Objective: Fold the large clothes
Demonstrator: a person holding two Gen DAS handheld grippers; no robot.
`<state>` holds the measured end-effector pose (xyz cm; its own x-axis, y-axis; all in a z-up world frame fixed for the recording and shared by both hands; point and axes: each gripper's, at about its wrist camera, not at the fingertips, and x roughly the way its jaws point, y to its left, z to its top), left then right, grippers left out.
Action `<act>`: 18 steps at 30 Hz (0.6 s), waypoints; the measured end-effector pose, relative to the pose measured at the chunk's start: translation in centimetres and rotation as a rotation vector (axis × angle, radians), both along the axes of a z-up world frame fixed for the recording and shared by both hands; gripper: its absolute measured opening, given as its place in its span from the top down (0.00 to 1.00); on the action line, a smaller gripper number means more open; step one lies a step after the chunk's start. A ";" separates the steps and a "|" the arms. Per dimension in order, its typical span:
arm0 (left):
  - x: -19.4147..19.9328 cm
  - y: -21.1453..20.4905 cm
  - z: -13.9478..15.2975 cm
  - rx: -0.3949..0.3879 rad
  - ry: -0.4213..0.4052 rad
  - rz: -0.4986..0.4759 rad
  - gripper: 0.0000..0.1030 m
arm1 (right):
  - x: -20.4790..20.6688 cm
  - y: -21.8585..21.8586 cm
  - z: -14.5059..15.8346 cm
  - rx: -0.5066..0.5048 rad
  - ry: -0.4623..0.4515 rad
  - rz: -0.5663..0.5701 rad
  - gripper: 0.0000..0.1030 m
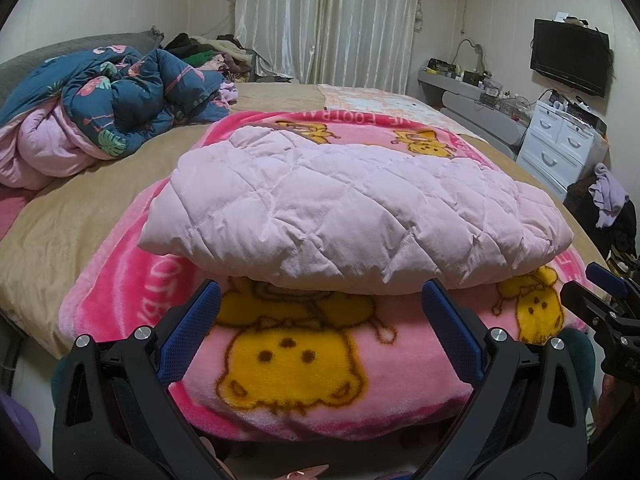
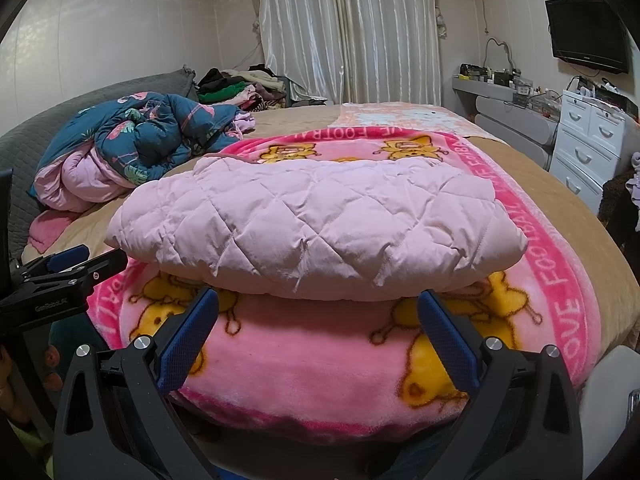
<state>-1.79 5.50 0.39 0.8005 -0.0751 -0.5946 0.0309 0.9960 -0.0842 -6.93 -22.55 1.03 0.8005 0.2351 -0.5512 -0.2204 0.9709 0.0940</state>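
A pale pink quilted jacket point(image 1: 352, 208) point(image 2: 316, 224) lies folded into a thick pad on a pink cartoon-bear blanket point(image 1: 288, 364) point(image 2: 296, 364) at the bed's near end. My left gripper point(image 1: 322, 292) hangs open just in front of the jacket's near edge, its blue pads point(image 1: 188, 340) spread wide and holding nothing. My right gripper point(image 2: 318, 302) is likewise open in front of the same edge, a little further right. In the left wrist view the right gripper point(image 1: 600, 292) shows at the right border. The left gripper point(image 2: 76, 264) shows at the left border of the right wrist view.
A crumpled blue flamingo-print duvet point(image 1: 120, 108) point(image 2: 140, 140) lies on the bed's far left, with a pile of clothes point(image 1: 208, 56) point(image 2: 240, 84) behind it. A white drawer unit point(image 1: 560, 140) point(image 2: 588, 140) and a wall TV point(image 1: 572, 56) stand to the right. Curtains point(image 2: 348, 32) hang beyond the bed.
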 end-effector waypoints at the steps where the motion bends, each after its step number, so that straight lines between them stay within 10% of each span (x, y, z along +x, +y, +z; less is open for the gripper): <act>1: 0.0 0.0 0.0 0.001 0.001 -0.006 0.09 | 0.0 0.0 0.0 -0.001 0.001 -0.002 0.04; 13: 1.1 2.3 -0.9 -0.016 0.036 0.063 0.09 | 0.1 -0.9 -0.3 0.004 -0.001 -0.036 0.04; 18: 3.7 8.7 -1.6 -0.035 0.067 0.226 0.09 | 0.7 -9.2 0.2 0.050 -0.035 -0.254 0.04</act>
